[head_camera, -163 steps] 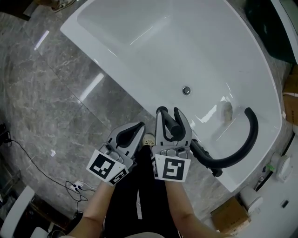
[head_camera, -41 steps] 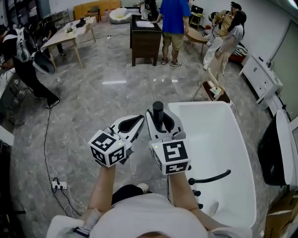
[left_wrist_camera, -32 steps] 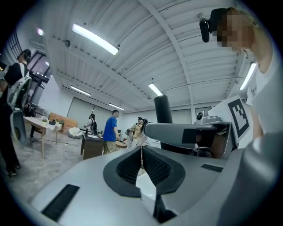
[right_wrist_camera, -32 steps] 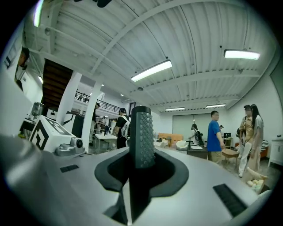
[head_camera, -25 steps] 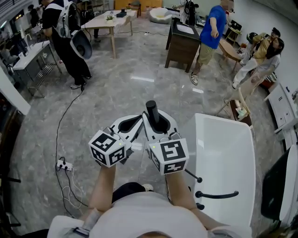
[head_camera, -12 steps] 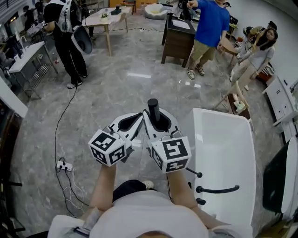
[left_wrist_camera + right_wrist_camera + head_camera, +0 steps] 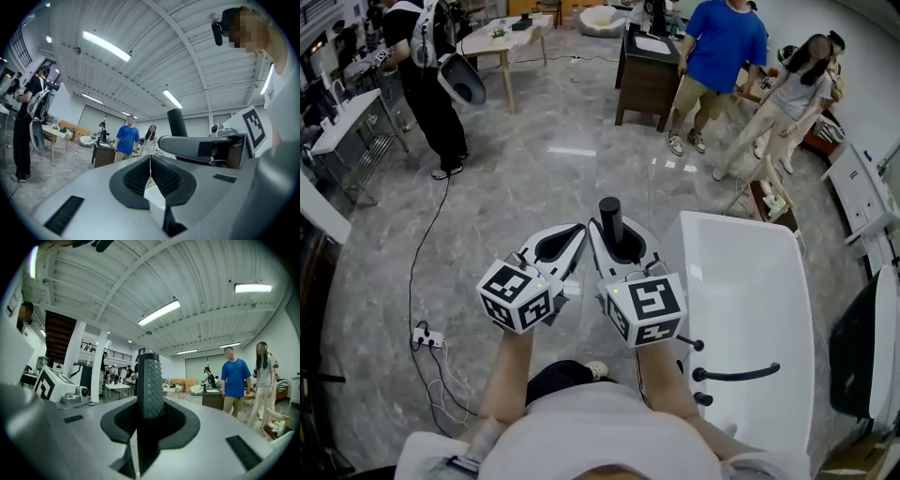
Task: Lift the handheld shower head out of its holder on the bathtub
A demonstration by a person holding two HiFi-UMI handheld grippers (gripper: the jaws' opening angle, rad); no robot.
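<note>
Clamping shower head (image 7: 610,216) in right gripper (image 7: 620,242), clear of bathtub (image 7: 741,246) at four o'clock; left gripper (image 7: 571,240) closed, empty, unneeded.

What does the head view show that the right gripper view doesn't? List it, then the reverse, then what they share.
Head view only: the black spout, the power strip on the floor, and the wearer's forearms. Right gripper view only: the ceiling strip lights and the studded face of the handheld shower head. Both: the right gripper clamped on that handheld shower head, and the person in the blue shirt.
</note>
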